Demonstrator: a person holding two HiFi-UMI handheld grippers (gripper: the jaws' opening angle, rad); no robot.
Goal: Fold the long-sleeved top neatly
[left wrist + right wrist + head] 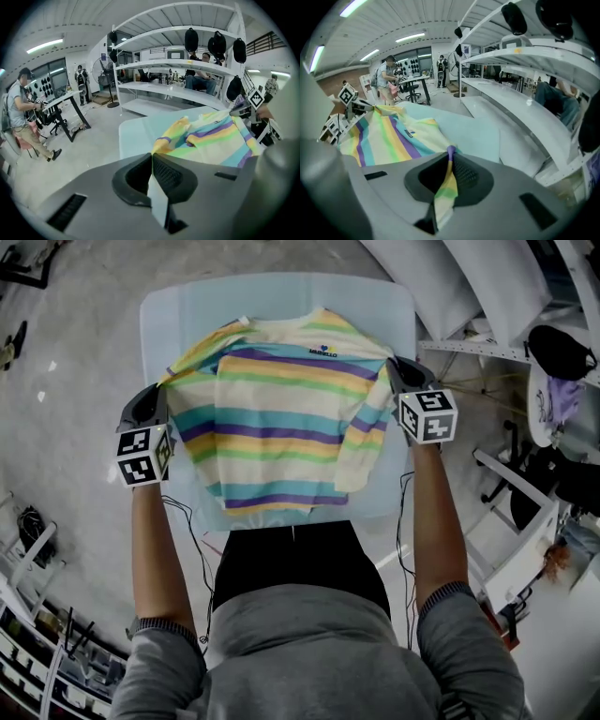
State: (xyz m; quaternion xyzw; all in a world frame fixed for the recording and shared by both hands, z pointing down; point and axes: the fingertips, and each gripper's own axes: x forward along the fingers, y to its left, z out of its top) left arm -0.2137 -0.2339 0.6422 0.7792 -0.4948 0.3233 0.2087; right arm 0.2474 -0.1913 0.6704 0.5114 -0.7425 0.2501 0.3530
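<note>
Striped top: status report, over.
Left gripper shut on striped top, left edge. Right gripper shut on its right edge. Top lying on table, front up. Nothing in the way.

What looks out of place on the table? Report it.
Nothing is spilled or damaged. The top lies unevenly on the table. One shoulder is bunched where the left gripper pinches it. The right gripper is shut on the opposite edge, and the sleeve there lies doubled down that side.

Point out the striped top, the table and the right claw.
striped top (281, 418): head view, mid-chest stripes.
table (176, 311): head view, bare far-left corner.
right claw (451, 152): right gripper view, between its fingertips.
</note>
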